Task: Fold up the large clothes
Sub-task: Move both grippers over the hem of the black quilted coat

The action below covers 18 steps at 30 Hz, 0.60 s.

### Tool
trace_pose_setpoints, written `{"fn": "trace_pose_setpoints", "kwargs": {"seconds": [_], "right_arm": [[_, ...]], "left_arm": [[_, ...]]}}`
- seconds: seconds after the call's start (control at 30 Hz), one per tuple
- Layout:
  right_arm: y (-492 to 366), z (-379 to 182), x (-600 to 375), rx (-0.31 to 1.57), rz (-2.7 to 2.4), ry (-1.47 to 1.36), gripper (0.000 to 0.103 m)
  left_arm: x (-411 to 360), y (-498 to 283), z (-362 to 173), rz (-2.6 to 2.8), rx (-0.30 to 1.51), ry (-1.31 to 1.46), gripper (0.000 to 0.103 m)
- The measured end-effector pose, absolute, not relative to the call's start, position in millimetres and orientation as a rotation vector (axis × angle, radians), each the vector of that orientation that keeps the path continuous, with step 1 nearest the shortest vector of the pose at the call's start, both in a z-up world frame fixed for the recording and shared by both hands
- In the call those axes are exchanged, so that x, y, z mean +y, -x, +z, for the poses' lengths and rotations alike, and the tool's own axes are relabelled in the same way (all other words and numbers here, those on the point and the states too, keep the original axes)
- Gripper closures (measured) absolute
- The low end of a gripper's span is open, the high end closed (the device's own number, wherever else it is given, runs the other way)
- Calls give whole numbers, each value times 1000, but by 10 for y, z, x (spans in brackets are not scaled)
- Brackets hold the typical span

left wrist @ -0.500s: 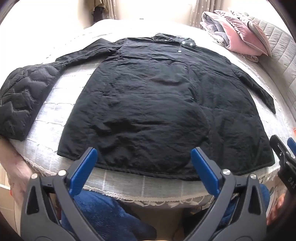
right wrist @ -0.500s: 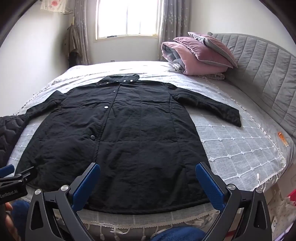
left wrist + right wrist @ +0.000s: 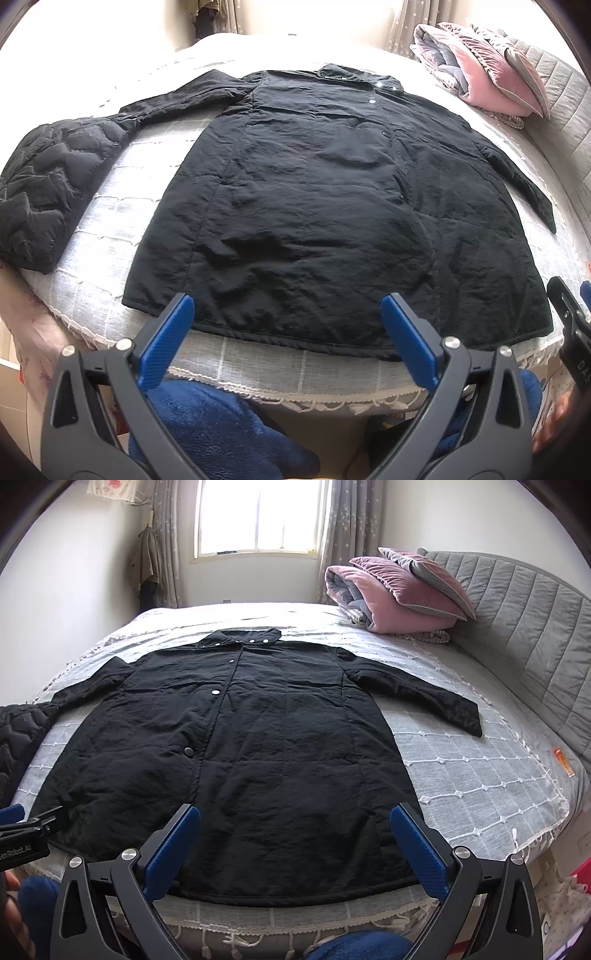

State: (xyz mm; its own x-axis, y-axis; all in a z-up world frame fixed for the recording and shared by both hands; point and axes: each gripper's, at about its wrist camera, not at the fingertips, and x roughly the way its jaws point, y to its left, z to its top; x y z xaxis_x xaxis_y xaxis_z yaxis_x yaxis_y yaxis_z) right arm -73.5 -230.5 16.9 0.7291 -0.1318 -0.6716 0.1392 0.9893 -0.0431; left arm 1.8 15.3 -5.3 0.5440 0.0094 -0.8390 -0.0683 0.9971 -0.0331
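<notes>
Blue-padded jaws on the left gripper (image 3: 286, 332) and right gripper (image 3: 295, 843) gape fully wide with nothing between them, both hovering just short of the hem. Long black quilted snap-front coat (image 3: 236, 753) lies flat, sleeves spread, on the grey grid-stitched bedspread (image 3: 476, 779). Folding looks unstarted; next likely needs pinching a sleeve or hem corner.

Black clamp-style fingers (image 3: 170, 339) with ribbed blue pads, silver screws; fuzzy blue trousers (image 3: 207, 432).
</notes>
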Motion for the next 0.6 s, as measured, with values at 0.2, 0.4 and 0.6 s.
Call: {"fn": "trace_pose_setpoints", "kwargs": {"seconds": [0.2,0.4,0.6], "right_arm": [[735,154,-2323,731,-164,-10,0],[734,119,-2386,731,-201,-10,0],[745,132,-2410,717,-214,-6,0]], "left_arm": [[189,-27,-80,61,998,53,2],[266,-41,-123,75,1019,62,2],[327,-44,-134,85,1027,78,2]]}}
